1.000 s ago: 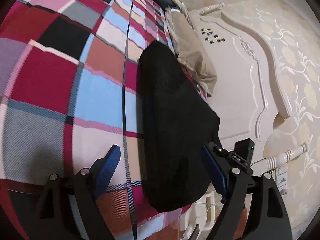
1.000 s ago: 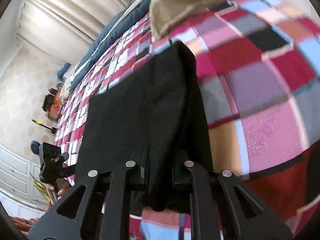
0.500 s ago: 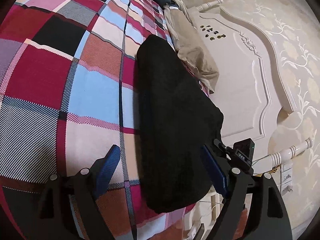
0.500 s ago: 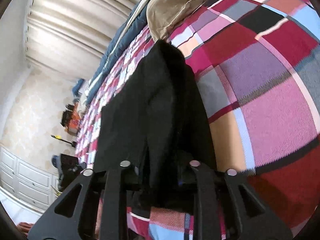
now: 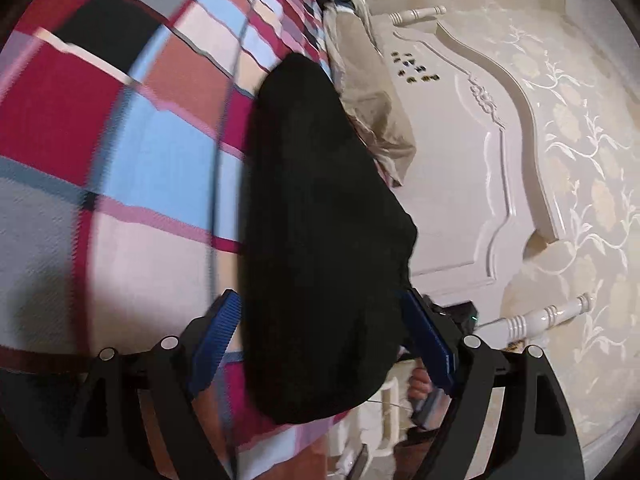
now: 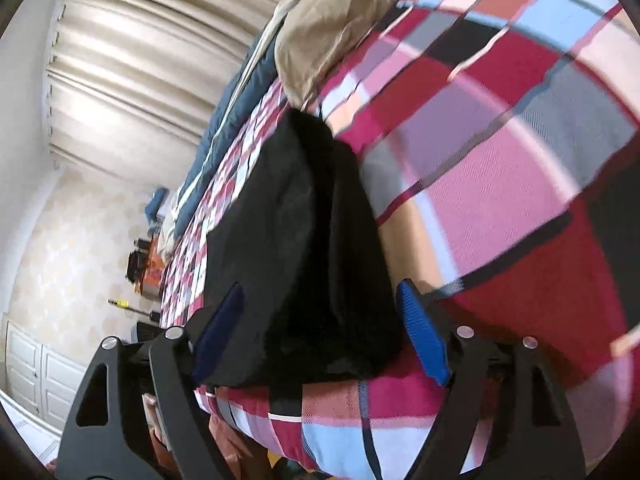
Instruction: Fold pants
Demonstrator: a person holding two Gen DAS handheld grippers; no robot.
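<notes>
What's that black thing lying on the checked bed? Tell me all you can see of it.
It is a pair of black pants, soft dark cloth with no visible pattern, folded into a long, narrow bundle. It lies flat on the plaid blanket, near the bed's edge, one end close to a beige pillow. The left gripper and right gripper are both open with blue pads either side of it, neither gripping it.
</notes>
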